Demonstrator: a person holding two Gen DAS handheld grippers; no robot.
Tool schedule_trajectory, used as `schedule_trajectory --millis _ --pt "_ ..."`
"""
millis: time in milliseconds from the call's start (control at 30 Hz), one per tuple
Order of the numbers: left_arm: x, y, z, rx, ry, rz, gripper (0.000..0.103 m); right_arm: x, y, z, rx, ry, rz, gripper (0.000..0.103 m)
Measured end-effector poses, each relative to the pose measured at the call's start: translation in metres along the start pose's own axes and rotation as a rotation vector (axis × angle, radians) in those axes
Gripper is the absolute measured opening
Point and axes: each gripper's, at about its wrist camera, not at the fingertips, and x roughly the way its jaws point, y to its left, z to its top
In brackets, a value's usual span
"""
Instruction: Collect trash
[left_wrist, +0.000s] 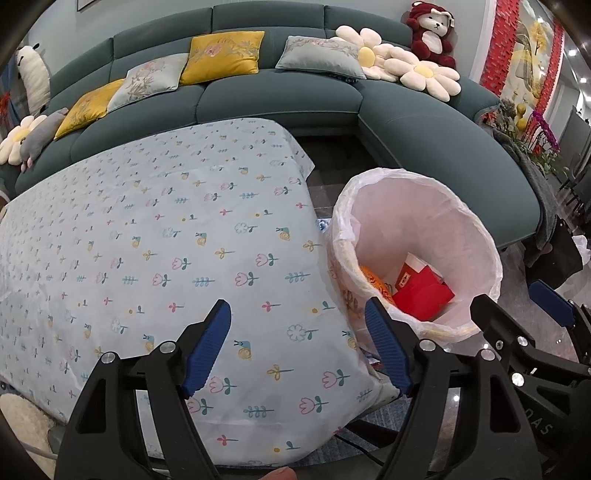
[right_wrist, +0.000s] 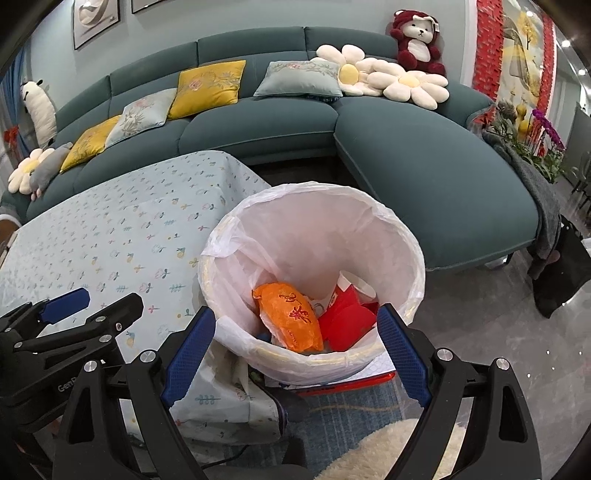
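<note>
A white-lined trash bin (right_wrist: 369, 229) stands on the floor by the table's right corner; it also shows in the left wrist view (left_wrist: 424, 210). Inside lie an orange bag (right_wrist: 291, 317) and red packaging (right_wrist: 343, 325), also seen in the left wrist view (left_wrist: 421, 299). My right gripper (right_wrist: 295, 339) is open and empty, just above the bin's near rim. My left gripper (left_wrist: 299, 343) is open and empty over the table's near right corner. The right gripper's fingers (left_wrist: 495, 317) show at the right of the left wrist view, and the left gripper's fingers (right_wrist: 122, 306) at the left of the right wrist view.
A table with a floral blue cloth (left_wrist: 147, 240) fills the left. A teal sofa (right_wrist: 424, 162) with cushions and plush toys curves behind. A white fluffy rug (right_wrist: 388, 454) and a blue mat lie on the floor near me. A dark bag (right_wrist: 561, 273) sits by the sofa's end.
</note>
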Motion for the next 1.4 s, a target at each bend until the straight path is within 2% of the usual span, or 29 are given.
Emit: schedule_trajectory --millis 433,700,900,1400 --pt "-0.008 -0.012 0.007 0.015 -0.054 0.005 0.071 -0.005 -0.017 0.005 0.059 -0.017 0.010 0.085" --pt "-0.005 -0.014 0.007 0.032 -0.053 0.015 0.071 -0.002 -0.017 0.004 0.069 -0.012 0.015 0.085" --pt "-0.002 -0.013 0.005 0.026 -0.051 0.031 0.078 -0.002 -0.018 0.005 0.072 -0.012 0.015 0.085" --pt "0.002 -0.013 0.003 0.034 -0.034 0.039 0.080 0.002 -0.020 0.001 0.082 -0.002 0.014 0.085"
